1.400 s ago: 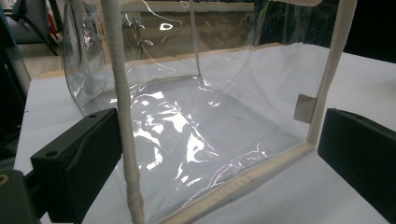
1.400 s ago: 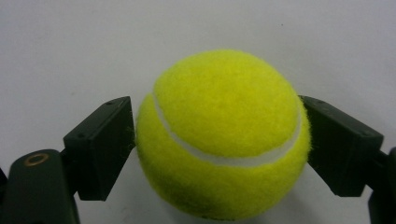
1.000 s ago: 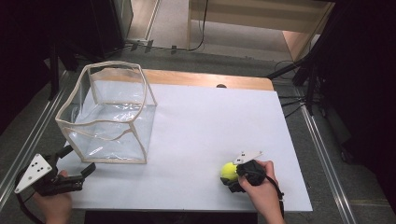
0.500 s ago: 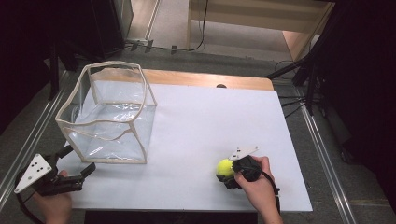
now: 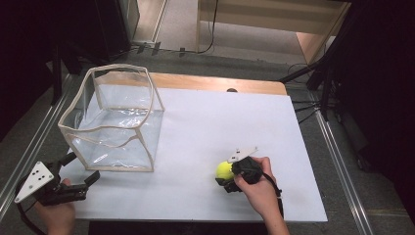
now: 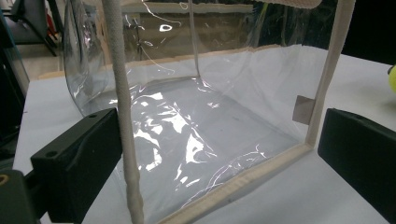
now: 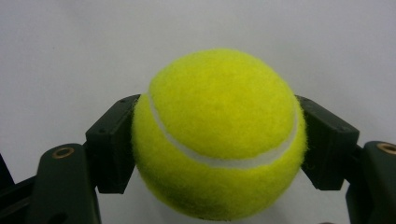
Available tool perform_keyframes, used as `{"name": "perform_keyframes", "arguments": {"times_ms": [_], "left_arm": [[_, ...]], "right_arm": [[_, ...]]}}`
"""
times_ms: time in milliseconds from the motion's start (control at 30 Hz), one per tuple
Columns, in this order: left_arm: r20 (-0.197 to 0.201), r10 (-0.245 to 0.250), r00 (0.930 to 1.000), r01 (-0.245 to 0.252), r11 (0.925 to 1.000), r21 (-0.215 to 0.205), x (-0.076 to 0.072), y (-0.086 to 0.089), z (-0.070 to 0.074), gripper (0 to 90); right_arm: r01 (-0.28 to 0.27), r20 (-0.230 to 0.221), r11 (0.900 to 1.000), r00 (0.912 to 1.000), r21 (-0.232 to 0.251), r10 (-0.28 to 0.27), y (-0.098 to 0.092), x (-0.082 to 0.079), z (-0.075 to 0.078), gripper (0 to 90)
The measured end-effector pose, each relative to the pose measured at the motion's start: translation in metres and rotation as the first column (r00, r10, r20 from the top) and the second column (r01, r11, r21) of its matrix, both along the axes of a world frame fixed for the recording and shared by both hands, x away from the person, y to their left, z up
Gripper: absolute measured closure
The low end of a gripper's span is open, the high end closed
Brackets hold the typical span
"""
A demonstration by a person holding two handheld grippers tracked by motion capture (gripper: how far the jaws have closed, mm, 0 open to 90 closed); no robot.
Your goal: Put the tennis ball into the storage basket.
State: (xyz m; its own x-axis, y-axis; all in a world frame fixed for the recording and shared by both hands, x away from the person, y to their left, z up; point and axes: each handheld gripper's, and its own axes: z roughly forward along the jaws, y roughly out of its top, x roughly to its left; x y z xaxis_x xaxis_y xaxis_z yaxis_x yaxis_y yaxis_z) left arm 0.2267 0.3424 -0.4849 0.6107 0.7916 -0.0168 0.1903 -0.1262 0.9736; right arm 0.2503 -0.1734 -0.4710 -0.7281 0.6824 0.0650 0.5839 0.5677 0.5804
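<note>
A yellow tennis ball [image 5: 224,169] is at the front right of the white table top [image 5: 220,117], and my right gripper [image 5: 225,174] is shut on it. In the right gripper view the ball [image 7: 219,116] sits squeezed between both black jaws of that gripper [image 7: 217,144]; whether it rests on the table I cannot tell. A clear plastic box [image 5: 117,137] with a cream rim stands open-topped at the left. My left gripper [image 5: 84,167] is open just in front of its near left corner. In the left gripper view, the box [image 6: 196,116] stands between the wide-apart jaws of that gripper [image 6: 215,158].
A wooden strip [image 5: 215,83] runs along the table's back edge, with a small dark spot [image 5: 231,90] on it. Metal rails [image 5: 34,142] flank both sides. Cables [image 5: 303,105] trail at the back right. White table top lies between the box and the ball.
My right gripper has carried the ball a little to the left and away from the front edge. The left gripper and the box have stayed put.
</note>
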Motion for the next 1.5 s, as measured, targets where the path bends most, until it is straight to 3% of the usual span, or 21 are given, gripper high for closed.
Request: {"name": "perform_keyframes", "arguments": {"times_ms": [967, 1500], "left_arm": [[-0.001, -0.002, 1.0, 0.002, 1.0, -0.005, 0.0, 0.001, 0.0, 0.1], [0.0, -0.002, 1.0, 0.002, 1.0, -0.008, 0.0, 0.001, 0.0, 0.1]], "right_arm": [[-0.078, -0.004, 0.996, 0.9969, 0.032, 0.079, 0.058, 0.025, 0.013, 23.1], [-0.138, 0.002, 0.99, 0.9905, 0.034, 0.138, 0.093, 0.039, 0.015, 23.1]]}}
